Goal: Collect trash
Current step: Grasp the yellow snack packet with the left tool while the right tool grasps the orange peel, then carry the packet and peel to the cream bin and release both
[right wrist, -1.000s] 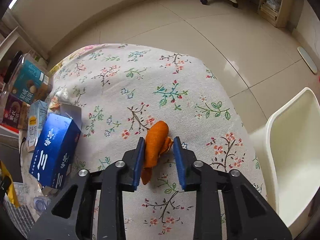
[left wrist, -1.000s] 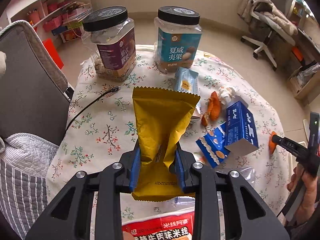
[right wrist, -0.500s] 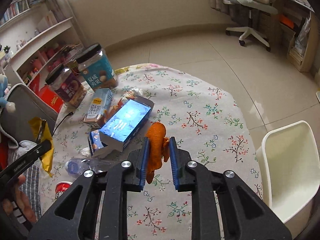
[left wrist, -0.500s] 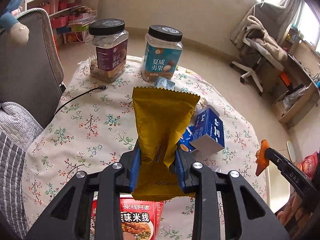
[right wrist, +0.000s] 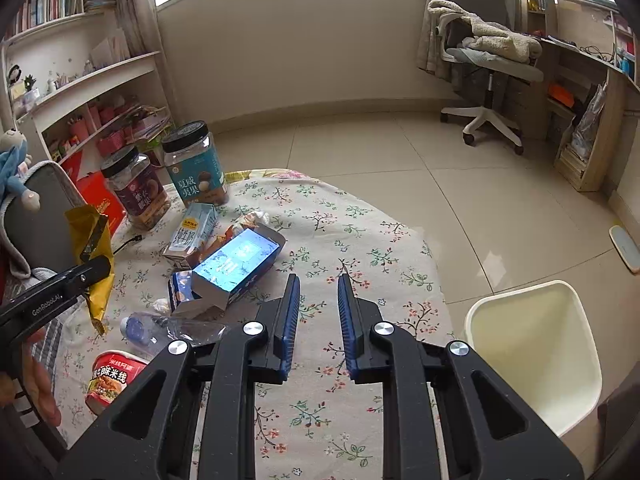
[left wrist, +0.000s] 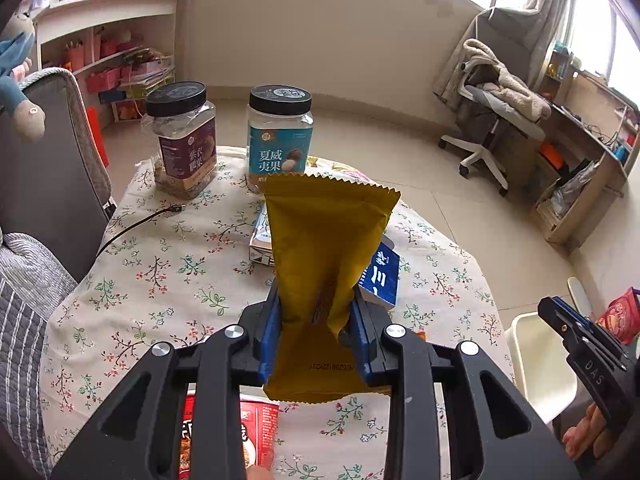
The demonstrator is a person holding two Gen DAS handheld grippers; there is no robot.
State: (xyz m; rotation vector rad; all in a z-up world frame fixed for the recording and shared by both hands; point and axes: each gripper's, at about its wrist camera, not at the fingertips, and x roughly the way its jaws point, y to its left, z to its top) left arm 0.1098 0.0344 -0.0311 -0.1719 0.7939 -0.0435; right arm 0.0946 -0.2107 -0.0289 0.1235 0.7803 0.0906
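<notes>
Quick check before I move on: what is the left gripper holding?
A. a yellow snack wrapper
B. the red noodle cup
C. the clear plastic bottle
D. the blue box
A: the left gripper is clamped on the yellow snack wrapper, which stands up between its blue pads, while the blue box and red noodle cup lie on the table.

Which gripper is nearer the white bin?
Right. The right gripper hangs beside the white bin; the left gripper holds a yellow wrapper farther off over the table.
</notes>
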